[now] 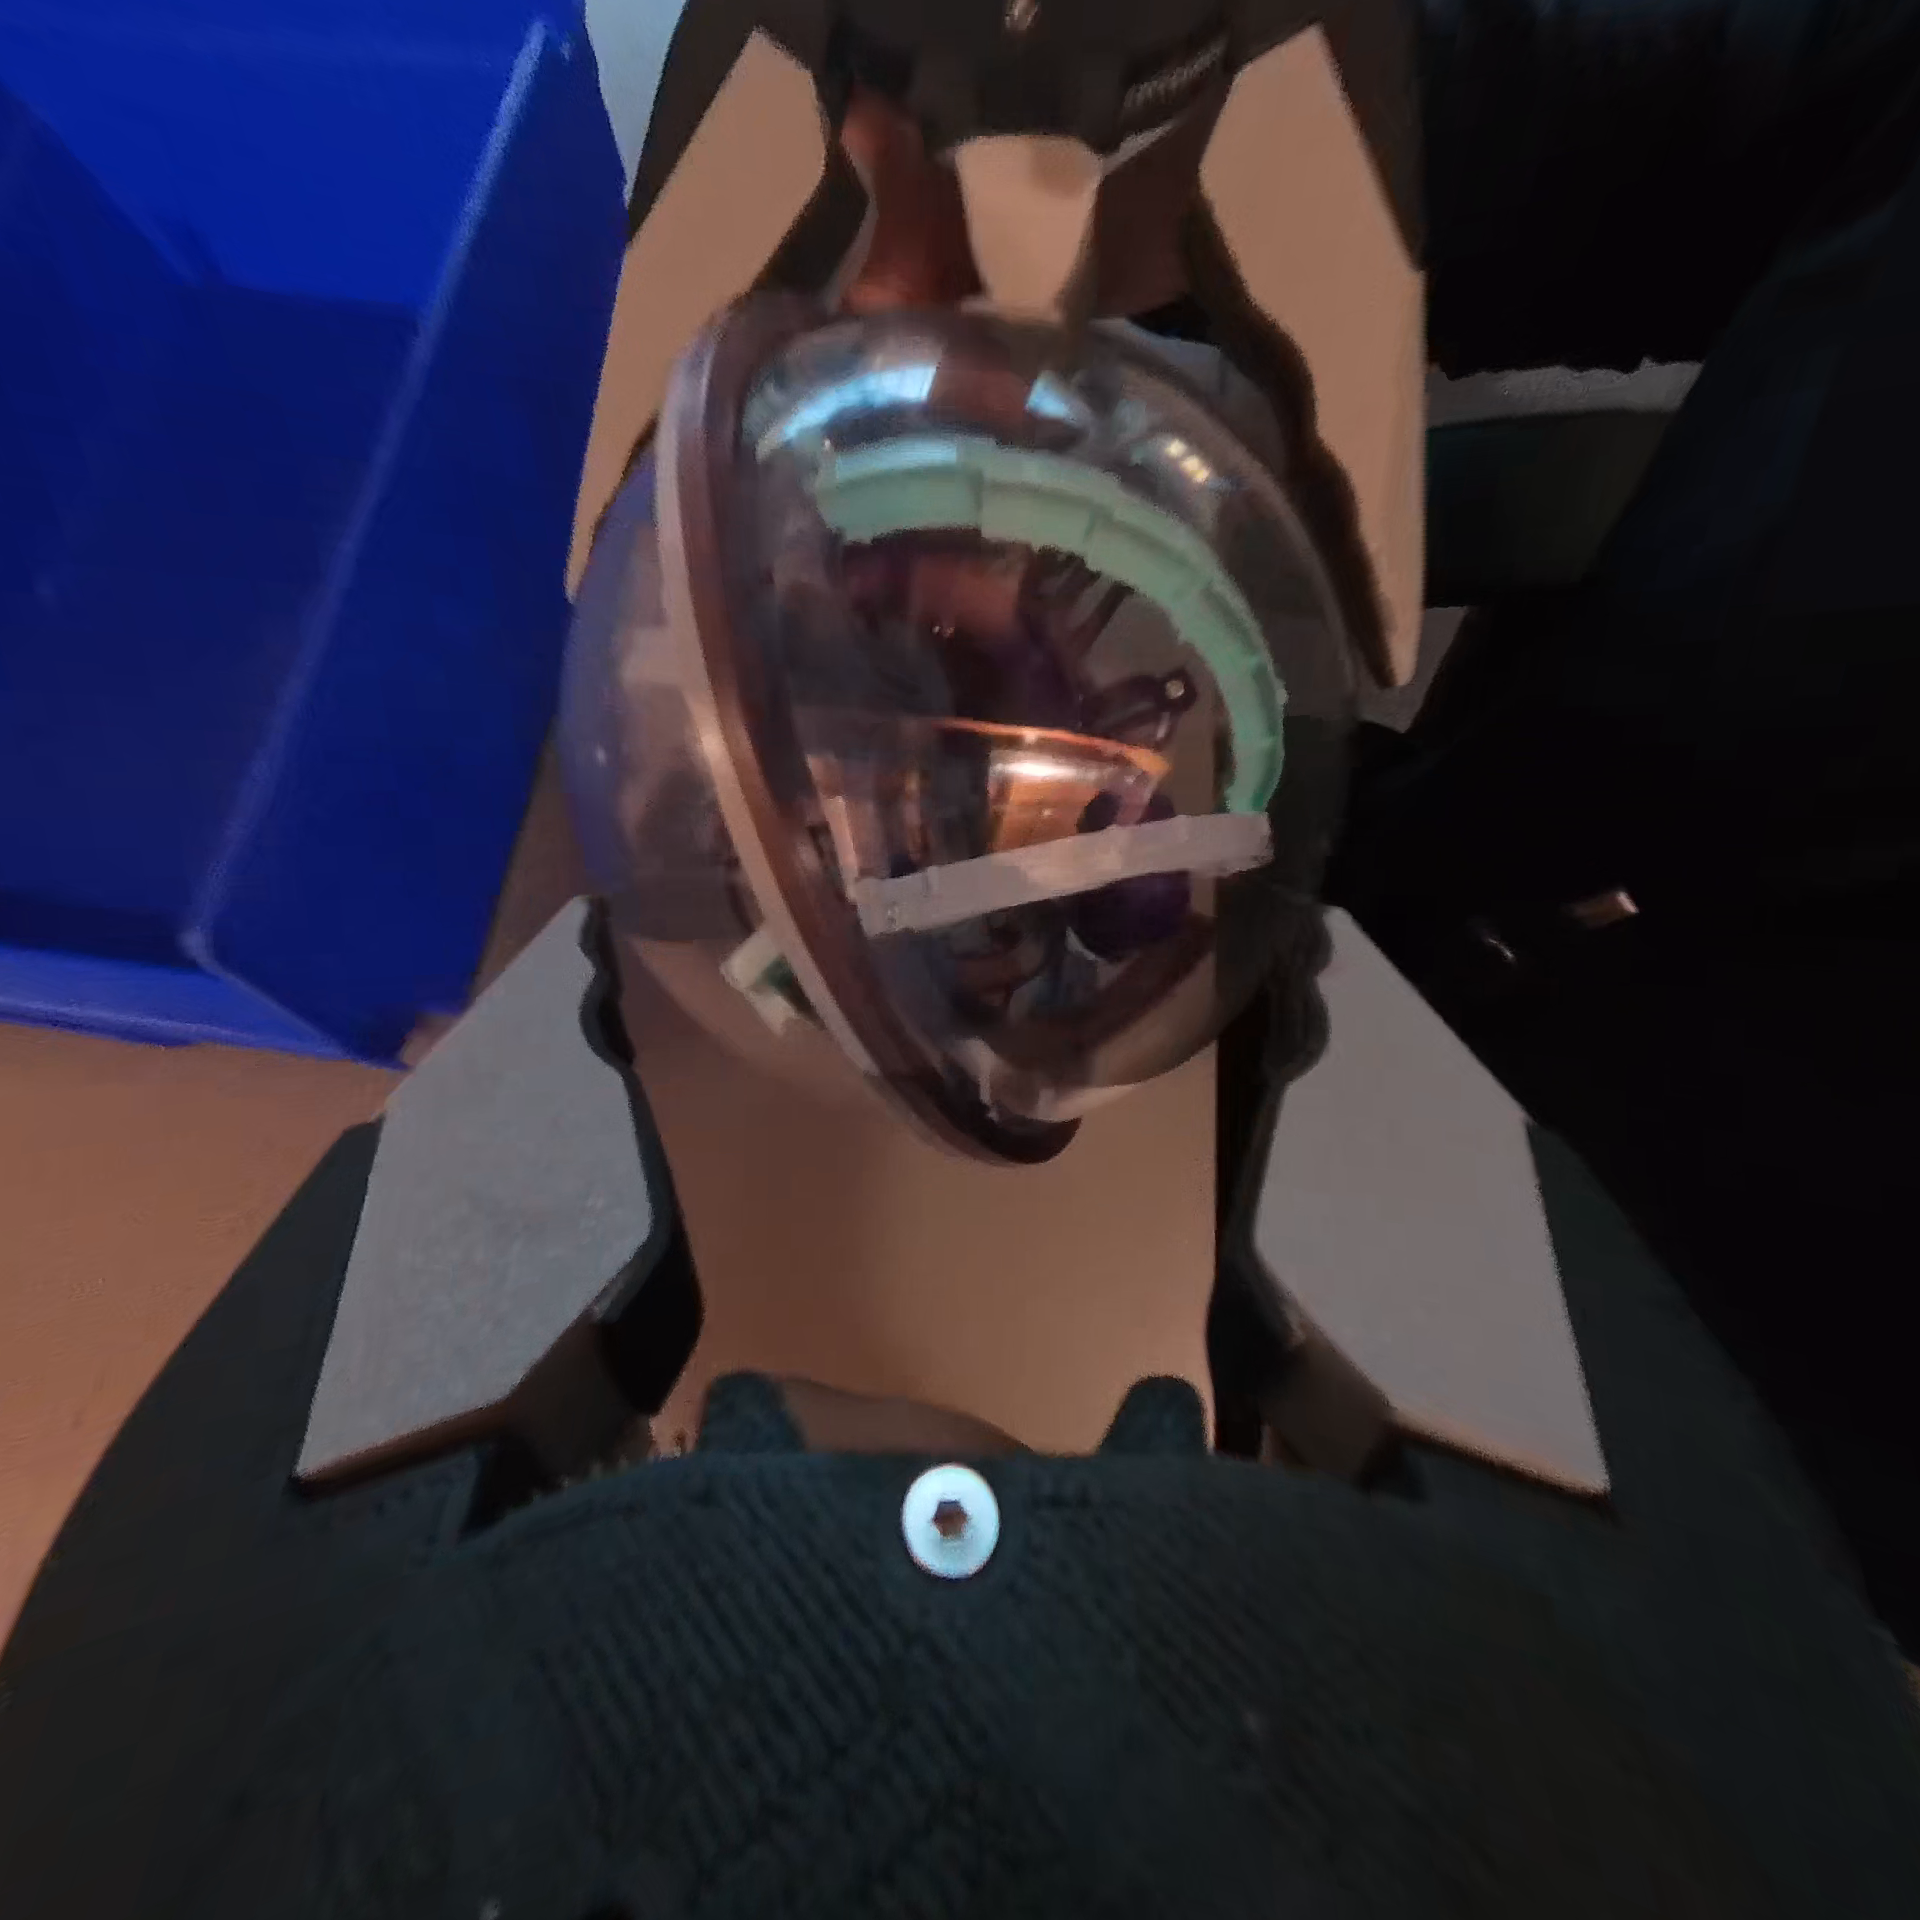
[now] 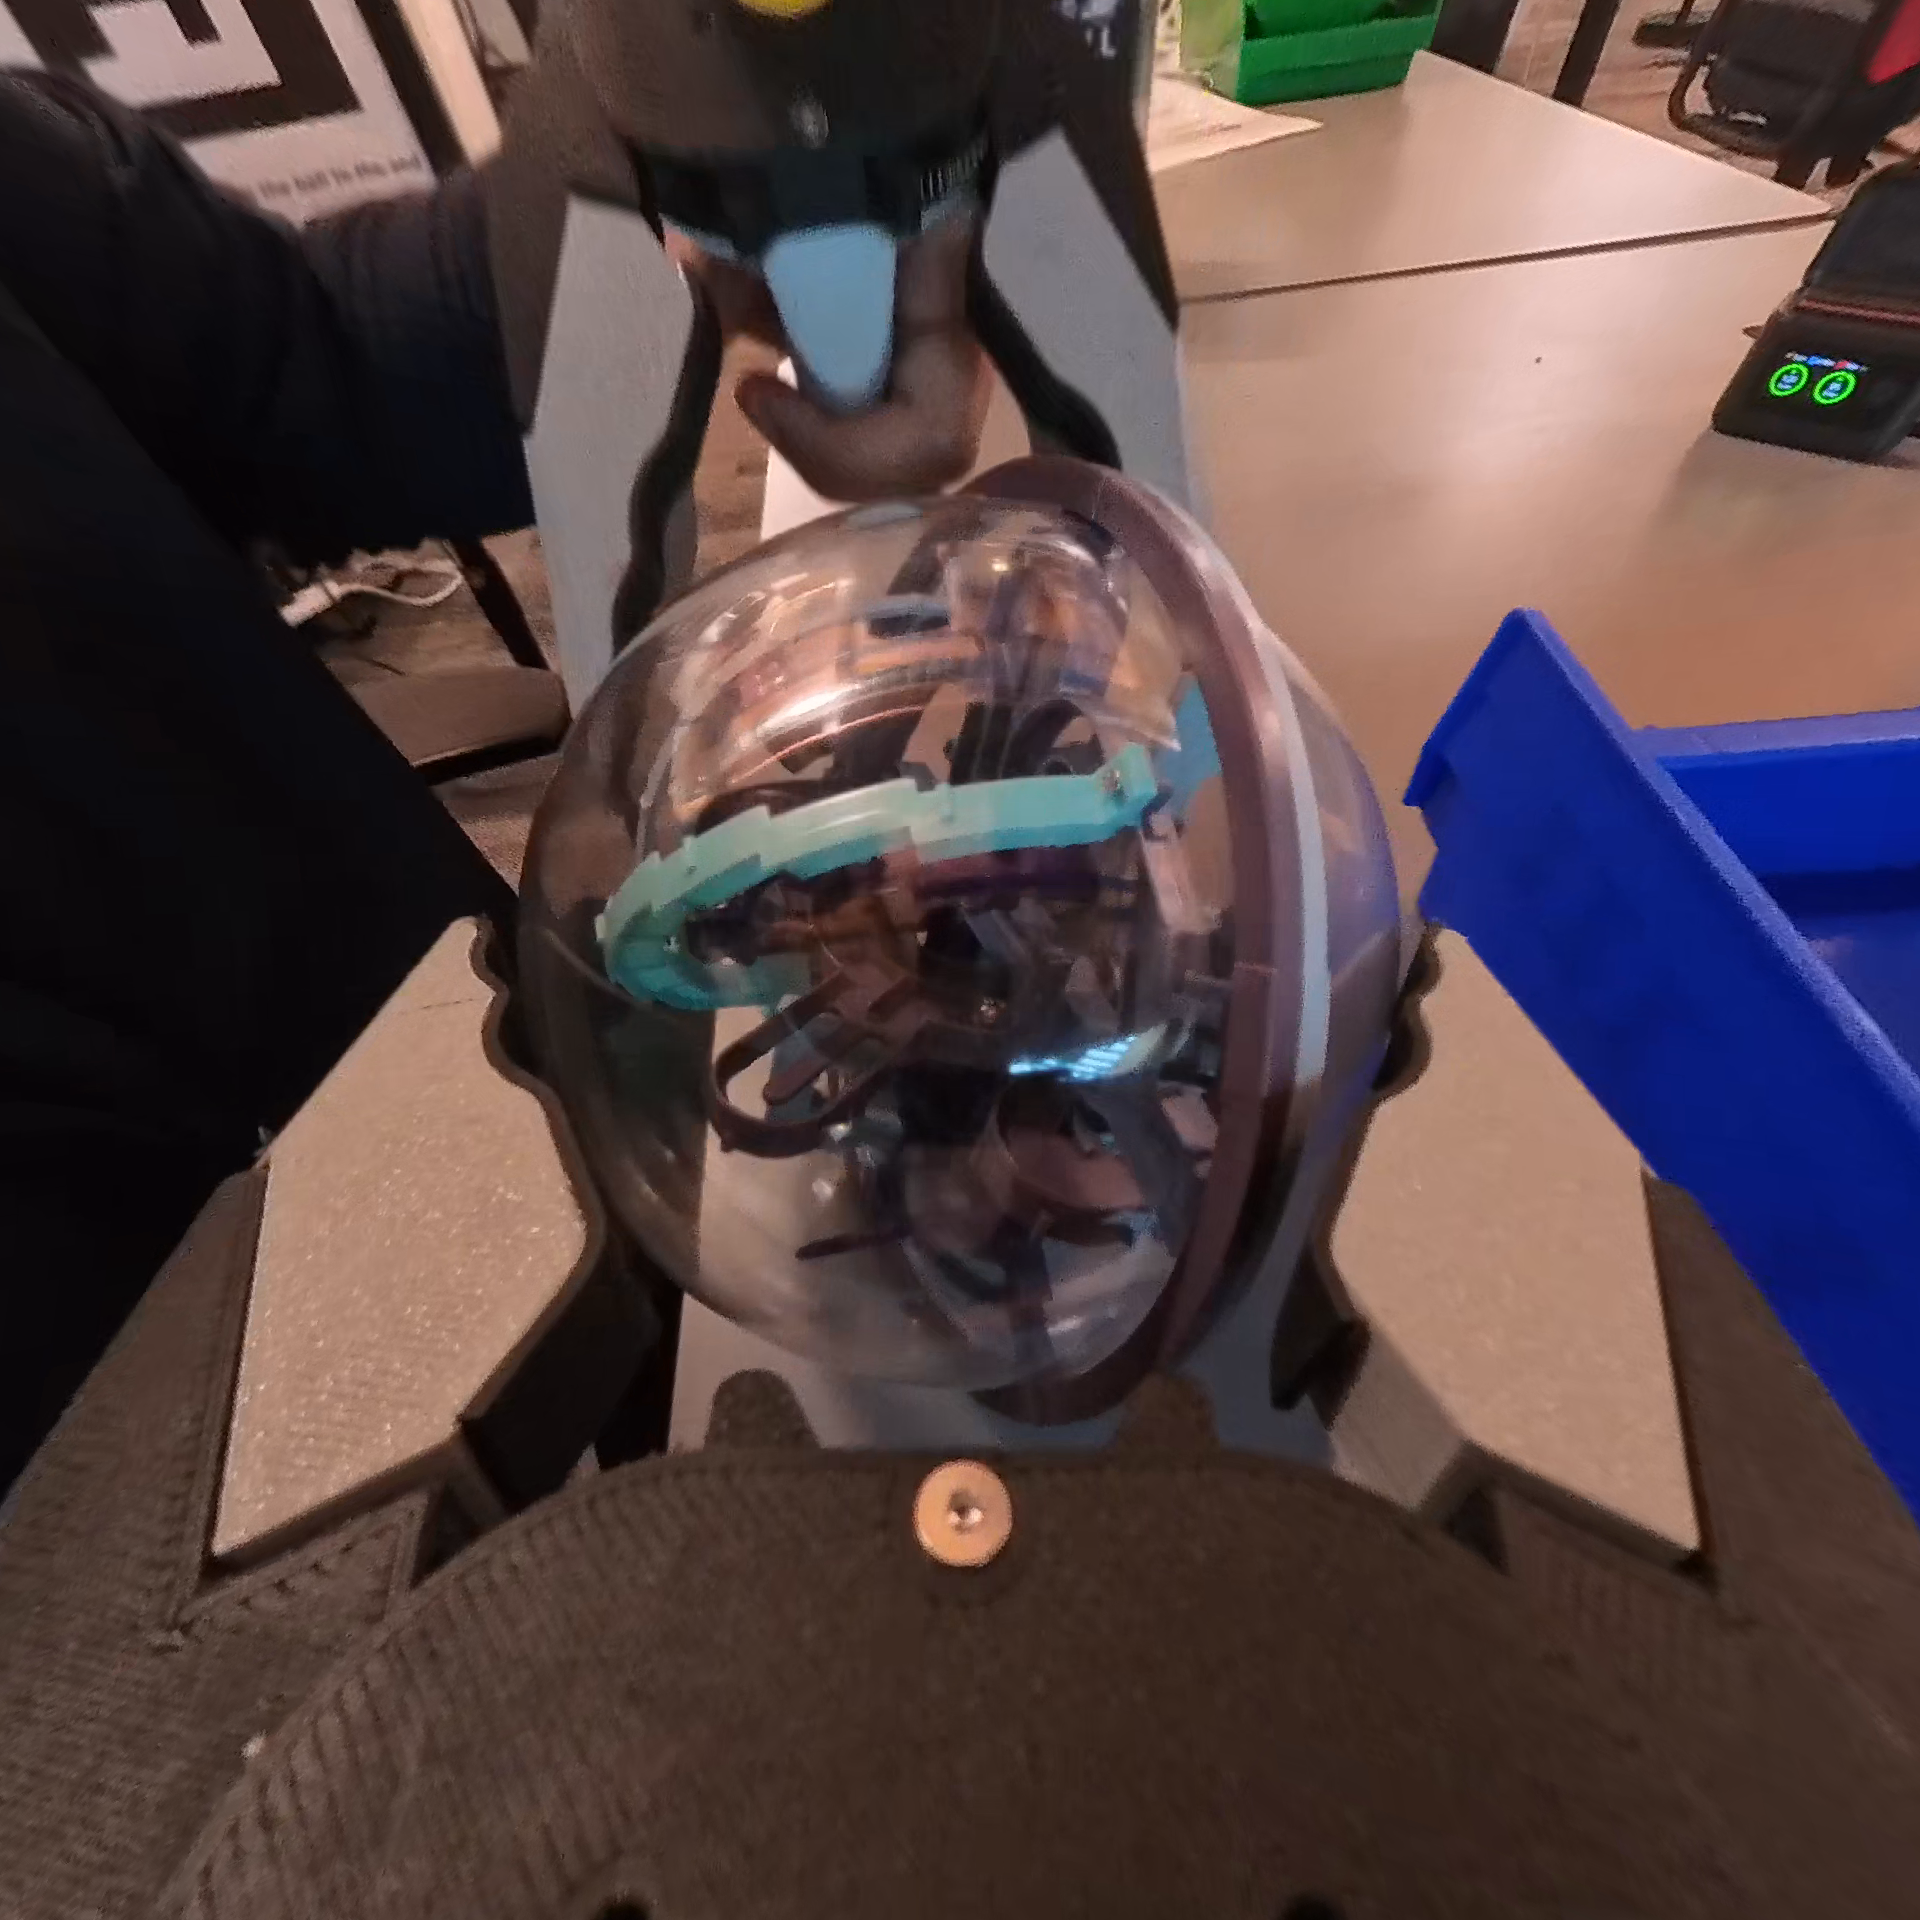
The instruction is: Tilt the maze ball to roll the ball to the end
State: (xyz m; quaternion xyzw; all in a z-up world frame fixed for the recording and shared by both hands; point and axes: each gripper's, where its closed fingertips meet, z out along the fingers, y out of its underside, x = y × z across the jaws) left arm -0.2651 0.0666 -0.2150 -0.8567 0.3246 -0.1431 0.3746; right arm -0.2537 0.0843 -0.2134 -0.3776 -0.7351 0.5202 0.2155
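The maze ball point(image 2: 935, 935) is a clear sphere with a dark equator ring and a teal track point(image 2: 831, 862) inside. It hangs above the table between both grippers, which face each other. My right gripper point(image 2: 956, 956) is shut on it, with both pads pressed on its widest part. In the left wrist view the maze ball point(image 1: 956, 727) sits mostly beyond my left gripper point(image 1: 956, 925), whose pad tips press on its near lower sides. The right gripper's fingers point(image 1: 1320, 312) show behind it. The left gripper's fingers point(image 2: 582, 468) show past the ball. I cannot make out the small ball inside.
A blue bin point(image 2: 1662, 987) stands close to the right of the ball; it is at the left in the left wrist view point(image 1: 260, 520). A black device with green lights point(image 2: 1829, 384) sits on the tan table point(image 2: 1455, 416). A person's dark sleeve point(image 2: 208, 520) fills the left side.
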